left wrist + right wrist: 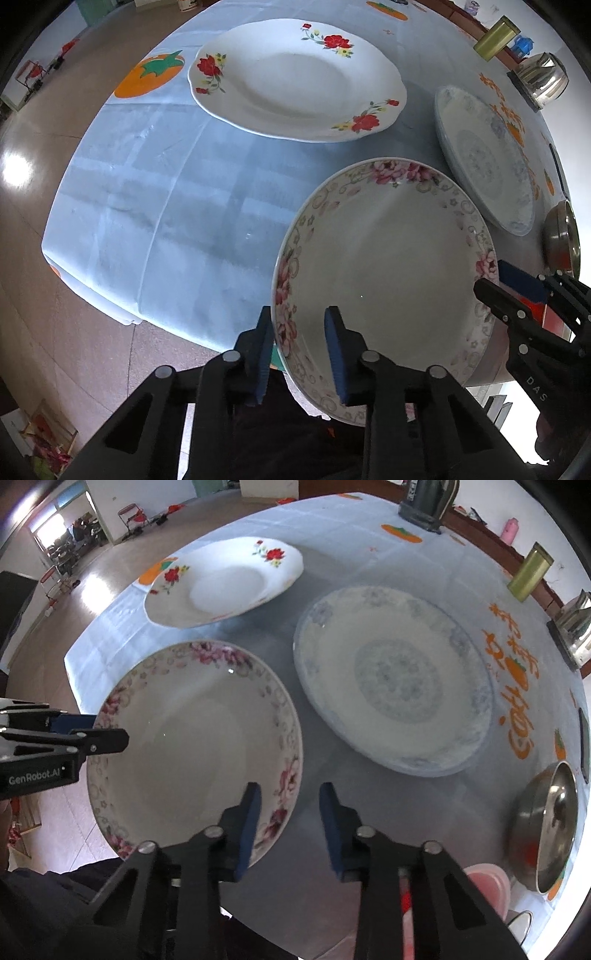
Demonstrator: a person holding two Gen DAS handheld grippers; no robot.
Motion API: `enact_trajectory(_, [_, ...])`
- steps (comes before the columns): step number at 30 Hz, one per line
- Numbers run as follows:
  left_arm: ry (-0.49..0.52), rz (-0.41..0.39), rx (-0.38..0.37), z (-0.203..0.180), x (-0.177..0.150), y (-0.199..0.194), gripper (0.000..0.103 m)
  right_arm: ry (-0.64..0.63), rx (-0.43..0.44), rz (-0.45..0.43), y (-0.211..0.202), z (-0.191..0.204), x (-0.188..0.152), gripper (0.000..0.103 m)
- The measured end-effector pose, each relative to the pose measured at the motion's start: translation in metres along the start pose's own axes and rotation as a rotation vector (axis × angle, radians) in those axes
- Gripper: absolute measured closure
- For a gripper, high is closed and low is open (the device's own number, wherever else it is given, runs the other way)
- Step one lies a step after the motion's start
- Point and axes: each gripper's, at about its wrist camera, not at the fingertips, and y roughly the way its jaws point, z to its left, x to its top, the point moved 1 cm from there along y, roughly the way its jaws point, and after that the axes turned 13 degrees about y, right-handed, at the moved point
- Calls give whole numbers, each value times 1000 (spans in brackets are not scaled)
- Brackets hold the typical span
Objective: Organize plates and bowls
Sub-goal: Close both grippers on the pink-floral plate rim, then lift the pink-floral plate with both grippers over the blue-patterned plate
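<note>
Right wrist, "GenRobot.AI" on left gripper [110, 740], beside pink-flowered plate [195, 746]

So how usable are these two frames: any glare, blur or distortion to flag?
Left wrist view: strong fisheye bend with dark corners, a blown-out glare patch on the floor, pink-rimmed plate sharp. Right wrist view: same curvature, overexposed window at top left, blue-patterned plate looks hazy and washed out, steel bowl stretched at the edge.
</note>
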Motion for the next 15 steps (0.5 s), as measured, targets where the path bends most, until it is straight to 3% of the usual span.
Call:
enact_trajectory(5, [2, 3, 6, 0, 2, 5, 76, -6, 10, 17, 6, 1, -2, 87])
enact_trajectory(15, [10, -2, 18, 1, 2, 6, 76, -12, 20, 5, 6, 0, -4, 88])
